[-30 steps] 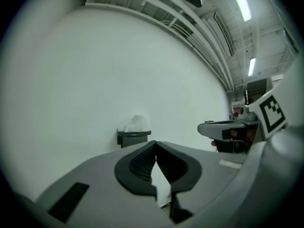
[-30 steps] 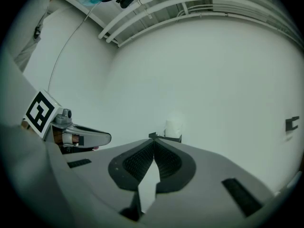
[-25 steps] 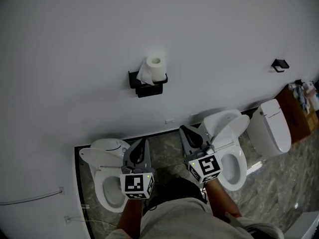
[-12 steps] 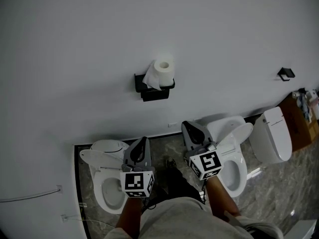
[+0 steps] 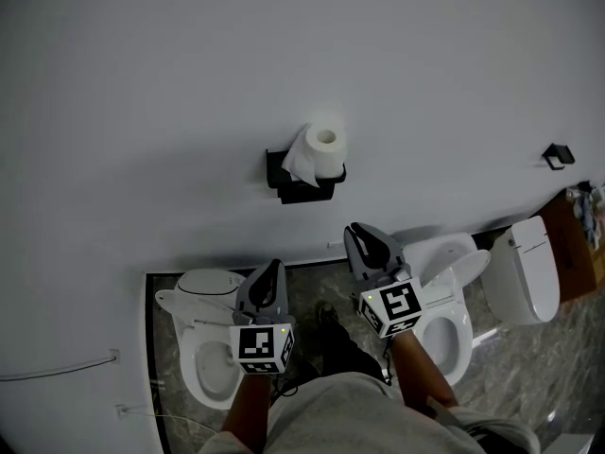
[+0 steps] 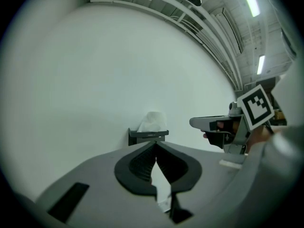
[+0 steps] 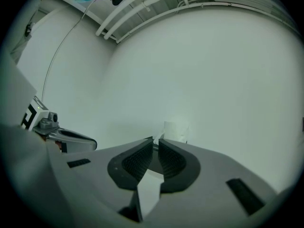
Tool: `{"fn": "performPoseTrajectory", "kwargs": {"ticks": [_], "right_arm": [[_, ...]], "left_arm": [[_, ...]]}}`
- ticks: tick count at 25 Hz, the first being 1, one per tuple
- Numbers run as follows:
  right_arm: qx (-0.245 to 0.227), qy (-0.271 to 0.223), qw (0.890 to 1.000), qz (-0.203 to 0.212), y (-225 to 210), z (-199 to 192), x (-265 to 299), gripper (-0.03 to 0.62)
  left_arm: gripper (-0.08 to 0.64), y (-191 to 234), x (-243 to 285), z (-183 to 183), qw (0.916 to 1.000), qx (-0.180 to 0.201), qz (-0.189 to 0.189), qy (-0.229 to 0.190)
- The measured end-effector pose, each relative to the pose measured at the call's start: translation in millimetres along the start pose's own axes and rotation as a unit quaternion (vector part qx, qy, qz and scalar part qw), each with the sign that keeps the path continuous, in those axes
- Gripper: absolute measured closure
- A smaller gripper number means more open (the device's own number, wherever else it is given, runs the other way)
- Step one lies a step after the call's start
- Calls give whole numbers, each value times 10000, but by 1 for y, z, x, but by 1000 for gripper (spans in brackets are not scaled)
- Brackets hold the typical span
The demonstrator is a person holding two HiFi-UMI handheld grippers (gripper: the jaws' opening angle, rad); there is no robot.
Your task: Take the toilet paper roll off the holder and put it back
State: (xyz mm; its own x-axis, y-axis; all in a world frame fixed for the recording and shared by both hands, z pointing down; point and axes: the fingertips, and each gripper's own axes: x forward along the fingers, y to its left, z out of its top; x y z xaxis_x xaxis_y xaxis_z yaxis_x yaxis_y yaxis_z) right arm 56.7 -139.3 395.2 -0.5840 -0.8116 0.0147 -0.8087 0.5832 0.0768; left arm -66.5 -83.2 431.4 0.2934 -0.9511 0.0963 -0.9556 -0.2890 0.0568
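Head view looks steeply down a white wall (image 5: 189,83) on which a black holder (image 5: 304,189) carries the toilet paper roll (image 5: 324,147). The roll sits upright in the holder's tray with a loose sheet hanging off its left side. Both tools are near the person and well apart from the holder. The left gripper (image 5: 275,266) points at the wall with its jaws clenched tip to tip and nothing between them (its own view shows the pads meeting just below the roll). The right gripper (image 5: 353,232) is likewise pressed closed and empty. On the grey marbled floor (image 5: 321,291), three white toilets stand along the wall: a left toilet (image 5: 189,305), a middle toilet (image 5: 452,296) and a right toilet (image 5: 529,268). The first two have their lids raised, and nothing can be made out in their bowls. At the far right edge a brown box (image 5: 579,249) holds small items too blurred to name.
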Motion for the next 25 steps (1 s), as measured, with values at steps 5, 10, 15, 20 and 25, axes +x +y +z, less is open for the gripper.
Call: {"fn": "performPoseTrajectory", "kwargs": {"ticks": [5,10,15,20,25], "right_arm": [[56,35,9999,100,-7,0,28,526],[71,34,9998,195,-10,3,55,496],[169,34,9996,209,-18,3,78,474],[301,87,9993,191,-23,1,96,419],[411,102,9991,66,-32,-2,113,341]], "left_arm": [[549,16,17,1,9999,2,105,46],[549,31,31,3,9997,6,218,73],[549,47,41,5,9994,18,346,87],[549,60,46,3,9986,-14,503,144],[549,74,51,0,9976,-36,657,205]]}}
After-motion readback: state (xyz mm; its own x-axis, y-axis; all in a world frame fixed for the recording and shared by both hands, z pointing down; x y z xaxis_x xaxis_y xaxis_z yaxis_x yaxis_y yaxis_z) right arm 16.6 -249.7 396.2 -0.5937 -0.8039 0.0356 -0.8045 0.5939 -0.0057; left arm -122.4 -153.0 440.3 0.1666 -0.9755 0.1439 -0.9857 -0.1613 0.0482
